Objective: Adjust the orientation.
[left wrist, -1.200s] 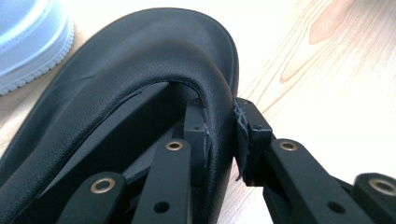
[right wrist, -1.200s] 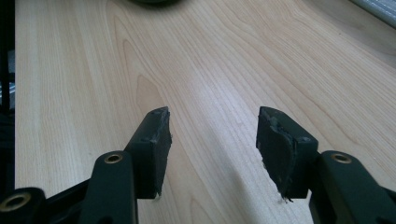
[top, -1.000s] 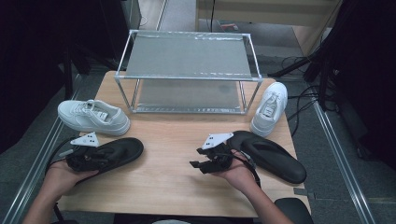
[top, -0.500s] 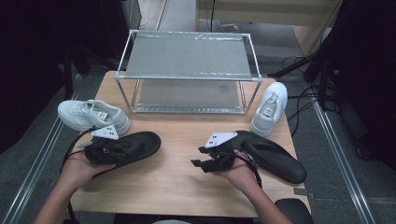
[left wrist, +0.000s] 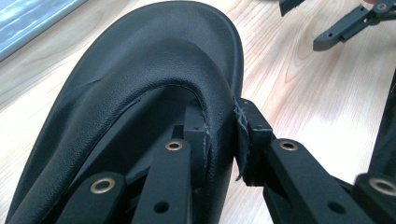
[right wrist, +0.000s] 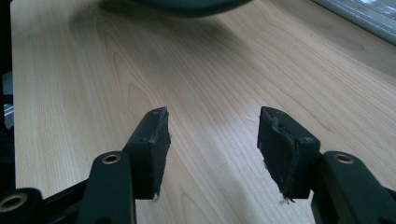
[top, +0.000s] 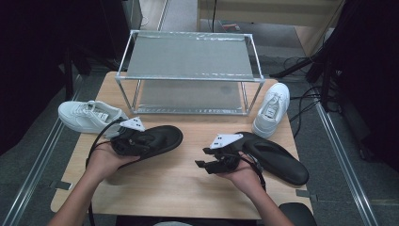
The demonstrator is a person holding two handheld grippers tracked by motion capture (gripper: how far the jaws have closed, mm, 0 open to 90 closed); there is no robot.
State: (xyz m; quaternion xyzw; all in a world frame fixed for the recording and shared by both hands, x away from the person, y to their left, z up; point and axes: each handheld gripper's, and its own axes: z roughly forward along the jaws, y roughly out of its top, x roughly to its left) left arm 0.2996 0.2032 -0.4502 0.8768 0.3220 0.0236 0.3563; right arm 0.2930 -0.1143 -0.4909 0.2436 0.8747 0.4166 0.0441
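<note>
Clearly the left gripper (left wrist: pixel 219 140) pinches the black slipper (top: pixel 153 139) by its soft, pliable collar at the table's (top: pixel 188 188) left; light, it flexes. Right gripper (right wrist: pixel 212 140) stands open, empty.

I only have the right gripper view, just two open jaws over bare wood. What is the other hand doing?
Observer: The left gripper is shut on the rim of a black slipper, one jaw inside it, one outside.
Operator: Is there a second slipper near me?
Observer: Yes, the other black slipper lies flat on the table, just beside the right gripper on its outer side.
Operator: Anywhere to put them?
Observer: A two-level metal rack stands at the far edge, both levels bare, with a white sneaker at its left and another white sneaker at its right.
</note>
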